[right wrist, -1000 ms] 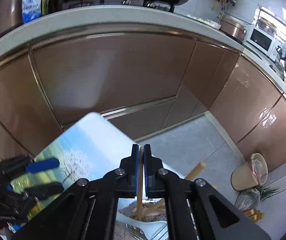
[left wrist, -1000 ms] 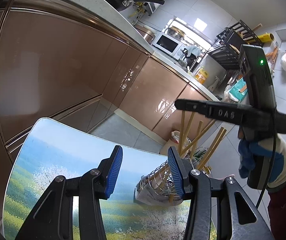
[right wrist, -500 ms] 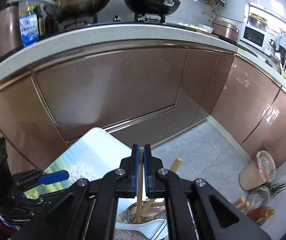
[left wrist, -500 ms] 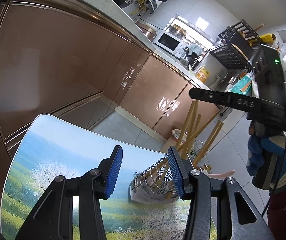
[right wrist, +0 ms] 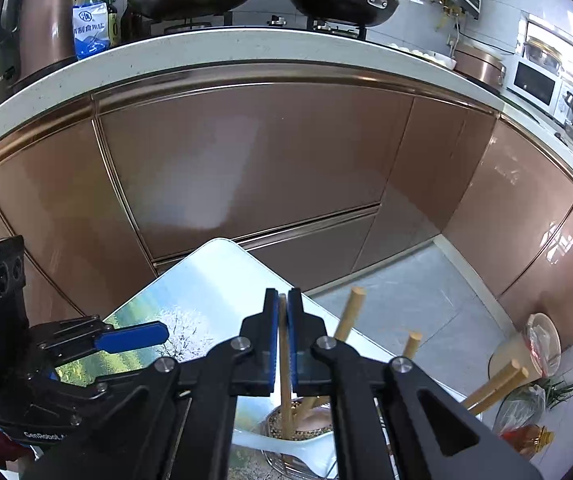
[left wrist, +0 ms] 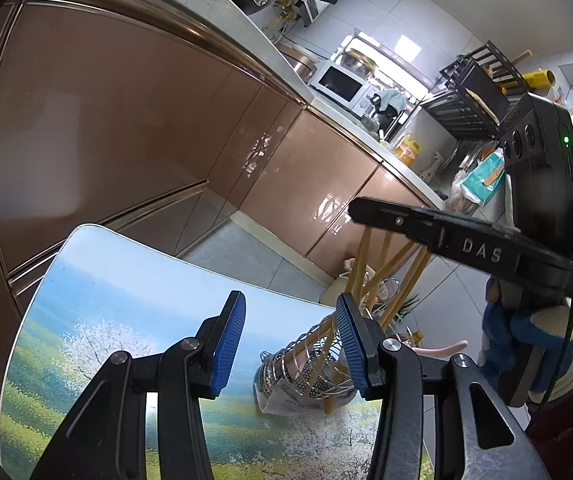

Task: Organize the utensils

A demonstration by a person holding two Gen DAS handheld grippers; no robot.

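A wire utensil holder (left wrist: 306, 372) stands on the landscape-print table (left wrist: 126, 320) near its right edge, with several wooden chopsticks (left wrist: 406, 280) leaning out of it. My right gripper (right wrist: 282, 300) is shut on one upright chopstick (right wrist: 284, 364), whose lower end reaches into the holder (right wrist: 306, 428). A white spoon (right wrist: 286, 446) lies against the holder. My left gripper (left wrist: 290, 344) stands open just left of the holder with nothing between its pads. The right gripper (left wrist: 370, 214) hangs above the holder in the left wrist view. The left gripper (right wrist: 134, 338) shows at the left of the right wrist view.
Brown kitchen cabinets (right wrist: 266, 160) under a white countertop (right wrist: 246, 48) with pans run close behind the table. On the grey floor to the right sit a waste bin (right wrist: 526, 352) and bags of vegetables (right wrist: 526, 408). A pink handle (left wrist: 446, 348) pokes out behind the holder.
My right gripper drifted up and to the right, then came back down over the holder, still shut on the chopstick. The left gripper kept still.
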